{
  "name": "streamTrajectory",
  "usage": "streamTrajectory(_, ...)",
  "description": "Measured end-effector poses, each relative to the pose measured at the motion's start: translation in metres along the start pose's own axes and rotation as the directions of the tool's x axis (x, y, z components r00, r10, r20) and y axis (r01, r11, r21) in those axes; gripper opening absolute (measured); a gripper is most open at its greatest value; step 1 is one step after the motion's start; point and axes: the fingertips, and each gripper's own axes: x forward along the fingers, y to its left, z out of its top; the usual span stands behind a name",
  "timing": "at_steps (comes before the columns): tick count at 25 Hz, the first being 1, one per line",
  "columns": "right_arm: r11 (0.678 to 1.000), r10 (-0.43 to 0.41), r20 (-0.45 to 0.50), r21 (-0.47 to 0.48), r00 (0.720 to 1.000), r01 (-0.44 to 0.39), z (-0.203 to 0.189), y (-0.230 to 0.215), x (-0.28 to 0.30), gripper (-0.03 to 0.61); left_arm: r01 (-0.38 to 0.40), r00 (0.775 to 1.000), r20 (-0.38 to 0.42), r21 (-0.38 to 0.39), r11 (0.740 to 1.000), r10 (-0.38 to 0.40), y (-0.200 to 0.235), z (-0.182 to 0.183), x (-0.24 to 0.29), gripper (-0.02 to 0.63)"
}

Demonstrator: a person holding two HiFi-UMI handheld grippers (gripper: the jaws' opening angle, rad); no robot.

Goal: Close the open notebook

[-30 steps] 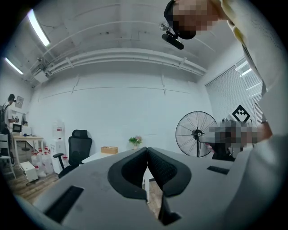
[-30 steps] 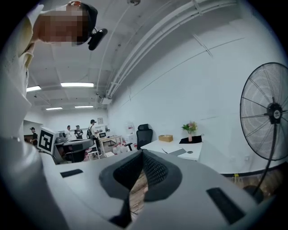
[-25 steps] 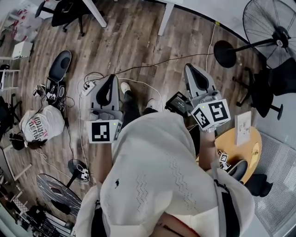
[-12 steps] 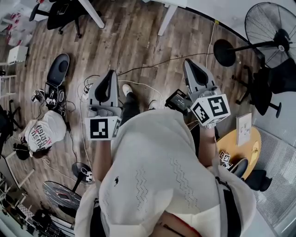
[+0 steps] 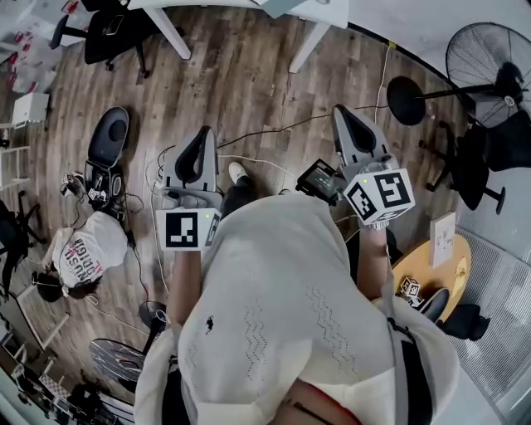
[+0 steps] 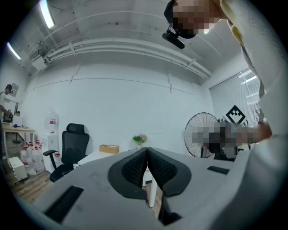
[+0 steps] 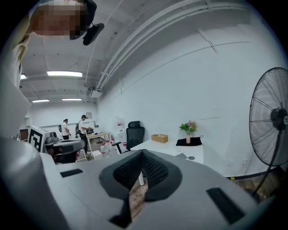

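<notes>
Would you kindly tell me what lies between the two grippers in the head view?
In the head view, between the left gripper and the right gripper lie wooden floor, a dark cable and the person's white shoe.

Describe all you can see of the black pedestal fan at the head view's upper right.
The fan is black, seemingly metal: a round wire cage with a dark hub, a thin pole and a flat round base. It stands upright on the wooden floor near the wall, beside a black chair. Only the floor seems to touch it. Whether it spins cannot be told.
</notes>
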Motion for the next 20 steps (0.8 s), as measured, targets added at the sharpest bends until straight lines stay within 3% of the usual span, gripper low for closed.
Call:
streamTrajectory(7, 0.999, -0.044, 0.011, 0.002, 0.999, 0.044, 0.009, 0.015, 0.037, 0.0, 0.017, 1.0, 0.006, 0.001, 1.0, -0.017, 0.05, -0.002, 0.015, 0.014)
streamTrajectory(20, 0.993, -0.115, -0.005, -0.003, 0.993, 0.115, 0.013, 0.039, 0.066, 0.002, 0.021, 1.0, 0.016, -0.078, 0.997, -0.02, 0.111, -0.011, 0.019, 0.014)
